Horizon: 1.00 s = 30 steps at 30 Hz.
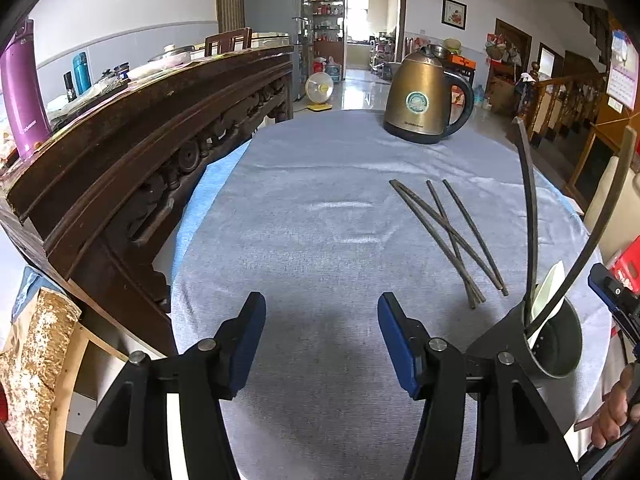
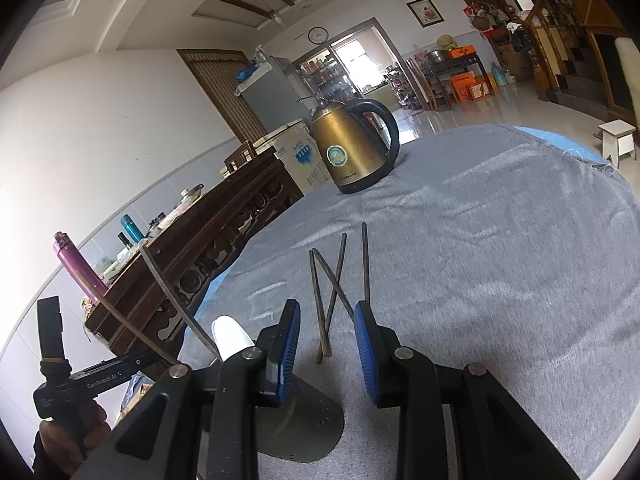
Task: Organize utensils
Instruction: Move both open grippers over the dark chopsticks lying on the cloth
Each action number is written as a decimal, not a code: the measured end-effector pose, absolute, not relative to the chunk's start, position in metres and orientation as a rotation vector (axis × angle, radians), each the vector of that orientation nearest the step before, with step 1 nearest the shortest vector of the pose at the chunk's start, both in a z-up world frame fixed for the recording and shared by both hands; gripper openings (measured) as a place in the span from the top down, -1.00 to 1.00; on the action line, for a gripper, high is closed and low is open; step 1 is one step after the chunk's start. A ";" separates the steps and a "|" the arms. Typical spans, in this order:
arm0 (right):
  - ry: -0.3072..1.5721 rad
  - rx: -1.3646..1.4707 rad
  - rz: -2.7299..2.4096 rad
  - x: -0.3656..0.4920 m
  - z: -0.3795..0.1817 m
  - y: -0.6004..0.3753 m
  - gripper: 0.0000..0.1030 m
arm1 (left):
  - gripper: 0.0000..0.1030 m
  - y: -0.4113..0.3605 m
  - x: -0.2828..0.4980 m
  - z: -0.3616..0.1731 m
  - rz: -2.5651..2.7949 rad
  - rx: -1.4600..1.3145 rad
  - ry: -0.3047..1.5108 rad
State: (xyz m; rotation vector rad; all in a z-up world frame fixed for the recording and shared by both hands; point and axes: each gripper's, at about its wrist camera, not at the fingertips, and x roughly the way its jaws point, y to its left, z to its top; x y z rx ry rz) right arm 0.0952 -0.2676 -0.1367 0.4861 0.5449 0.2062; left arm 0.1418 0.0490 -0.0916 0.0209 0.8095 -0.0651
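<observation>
Lying loose on cloth [image 1: 320, 220]: chopsticks [image 1: 452, 236].

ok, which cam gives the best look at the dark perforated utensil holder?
Left wrist view: the dark perforated metal utensil holder shows its open rim and inside, with two dark chopsticks and a white spoon standing in it. In the right wrist view the holder is mostly hidden behind the right gripper; only its lower wall shows.
</observation>
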 end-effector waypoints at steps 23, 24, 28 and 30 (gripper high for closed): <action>0.592 0.510 0.184 0.110 -0.159 -0.274 0.41 | -0.22 0.043 0.158 -0.116 -0.034 0.033 0.879; 0.594 0.514 0.182 0.110 -0.161 -0.276 0.41 | -0.22 0.042 0.158 -0.117 -0.035 0.037 0.881; 0.594 0.529 0.177 0.112 -0.163 -0.282 0.41 | -0.22 0.037 0.162 -0.122 -0.037 0.052 0.897; 0.589 0.533 0.175 0.112 -0.163 -0.285 0.41 | -0.22 0.036 0.163 -0.120 -0.036 0.056 0.895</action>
